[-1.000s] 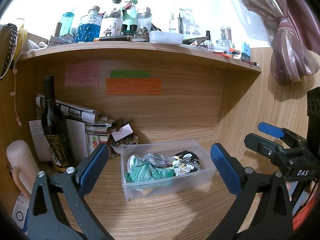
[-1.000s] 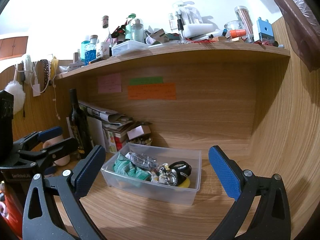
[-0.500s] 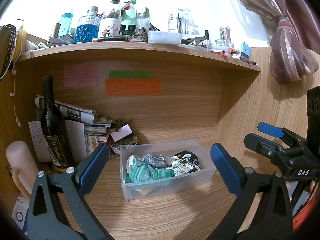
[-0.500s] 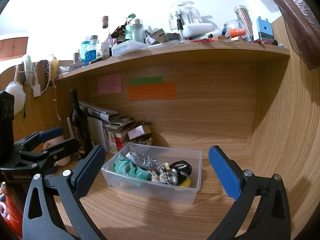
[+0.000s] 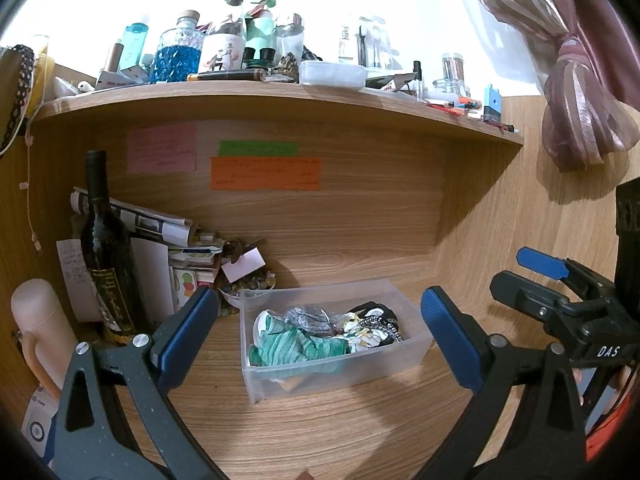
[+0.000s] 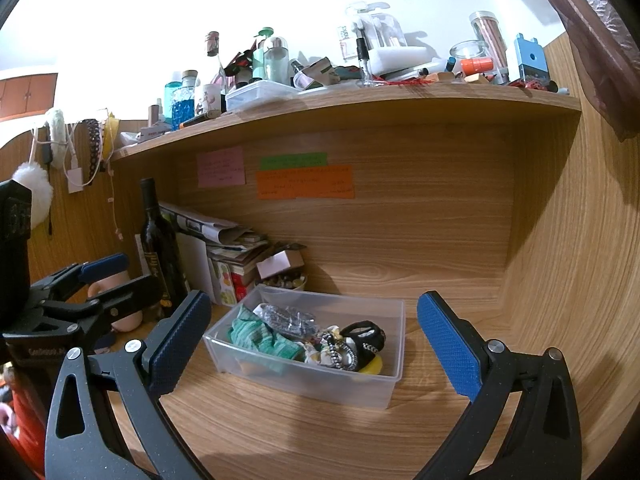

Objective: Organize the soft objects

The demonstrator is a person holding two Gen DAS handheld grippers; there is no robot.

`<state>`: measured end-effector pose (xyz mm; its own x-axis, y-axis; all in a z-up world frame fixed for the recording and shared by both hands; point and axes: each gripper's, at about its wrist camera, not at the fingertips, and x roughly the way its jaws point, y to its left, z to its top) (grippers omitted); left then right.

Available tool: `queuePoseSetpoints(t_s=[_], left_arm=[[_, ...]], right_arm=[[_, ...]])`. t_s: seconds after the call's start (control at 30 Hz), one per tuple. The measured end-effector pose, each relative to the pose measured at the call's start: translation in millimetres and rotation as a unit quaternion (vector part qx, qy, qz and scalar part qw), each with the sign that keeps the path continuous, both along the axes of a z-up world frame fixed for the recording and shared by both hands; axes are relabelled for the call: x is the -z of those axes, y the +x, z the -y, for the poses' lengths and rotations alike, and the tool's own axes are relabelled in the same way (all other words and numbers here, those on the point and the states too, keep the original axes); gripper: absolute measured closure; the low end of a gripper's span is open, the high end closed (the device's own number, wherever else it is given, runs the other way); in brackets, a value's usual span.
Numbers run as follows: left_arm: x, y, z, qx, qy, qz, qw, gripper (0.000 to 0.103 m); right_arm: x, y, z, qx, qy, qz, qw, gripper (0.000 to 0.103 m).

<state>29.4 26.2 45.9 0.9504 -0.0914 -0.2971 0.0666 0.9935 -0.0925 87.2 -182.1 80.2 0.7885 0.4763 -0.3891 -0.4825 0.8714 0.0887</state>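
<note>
A clear plastic bin (image 5: pixel 416 350) (image 6: pixel 390 380) stands on the wooden desk under a shelf. It holds soft items: a green striped cloth (image 5: pixel 296 346) (image 6: pixel 260 338), a silvery crumpled piece (image 5: pixel 308 316) (image 6: pixel 286 318), and black and white patterned pieces (image 5: pixel 374 318) (image 6: pixel 362 338). My left gripper (image 5: pixel 320 340) is open and empty, held in front of the bin. My right gripper (image 6: pixel 314 344) is open and empty, also in front of the bin. Each gripper shows at the edge of the other's view, the right one (image 5: pixel 560 300) and the left one (image 6: pixel 80 296).
A dark wine bottle (image 5: pixel 104 248) (image 6: pixel 160 248), stacked papers and boxes (image 5: pixel 176 248) (image 6: pixel 228 248) and a small bowl of beads (image 5: pixel 246 284) stand left of the bin. A pink flask (image 5: pixel 36 328) is at far left. The shelf (image 5: pixel 280 100) above carries many bottles. A curtain (image 5: pixel 576 80) hangs at right.
Nothing has visibly changed apart from a slight shift of the left wrist view.
</note>
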Motion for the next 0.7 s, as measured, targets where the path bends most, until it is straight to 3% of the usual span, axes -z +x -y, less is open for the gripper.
queuePoseSetpoints(t_s=[0.7], left_arm=[[6.0,3.4,-6.9,0.016,-0.015,-0.019,0.9996,0.0]], right_arm=[[7.8,2.5,-6.0,0.01,-0.002,-0.017,1.0,0.0]])
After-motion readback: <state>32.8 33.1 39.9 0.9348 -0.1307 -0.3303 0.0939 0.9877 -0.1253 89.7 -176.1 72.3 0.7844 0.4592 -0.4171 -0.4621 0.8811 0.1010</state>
